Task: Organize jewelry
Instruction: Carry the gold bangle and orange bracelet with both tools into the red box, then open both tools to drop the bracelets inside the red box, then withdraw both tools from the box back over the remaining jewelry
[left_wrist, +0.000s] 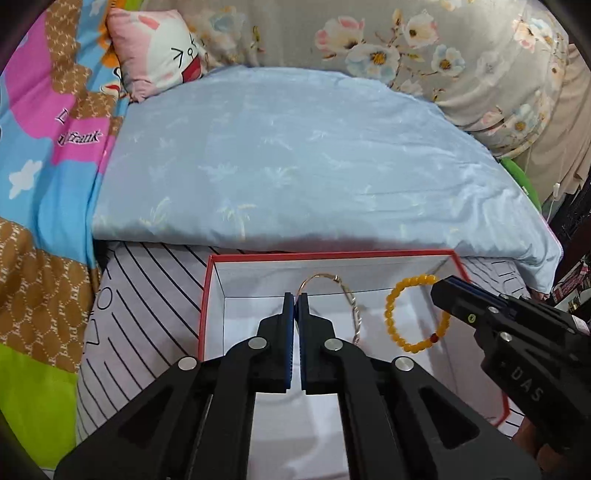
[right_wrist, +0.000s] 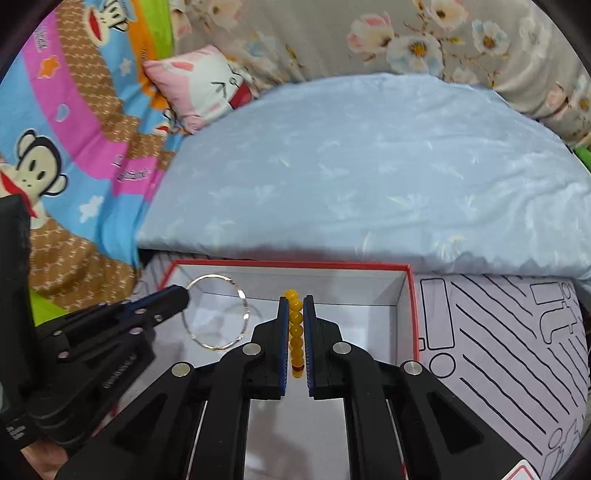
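At the far left a bright cartoon blanket (left_wrist: 44, 155) is spread over the bed, and a pink pillow (left_wrist: 155, 48) with a cartoon face is propped at its upper edge. A pale blue quilt (left_wrist: 295, 155) is laid across the middle, backed by grey flowered bedding (left_wrist: 424, 44). Nearer the camera, a white box with a red rim (left_wrist: 204, 295) is set open on a white sheet with black lines (left_wrist: 147, 295). Over the left part of the box the left gripper (left_wrist: 295, 299) is held, its fingers (left_wrist: 287, 325) pressed together on a thin metal bangle (left_wrist: 349, 295), which is gripped at the rim and hangs clear above the box floor. To the right of it, the right gripper (right_wrist: 295, 306) is seen with its fingers (right_wrist: 283, 332) clamped narrowly on a yellow bead bracelet (right_wrist: 294, 332); a row of beads and one dark red bead are caught between the pads. In the left wrist view the bracelet's loop is seen hanging from the right gripper's tips, just beside the bangle and not touching it, over the right half of the box.
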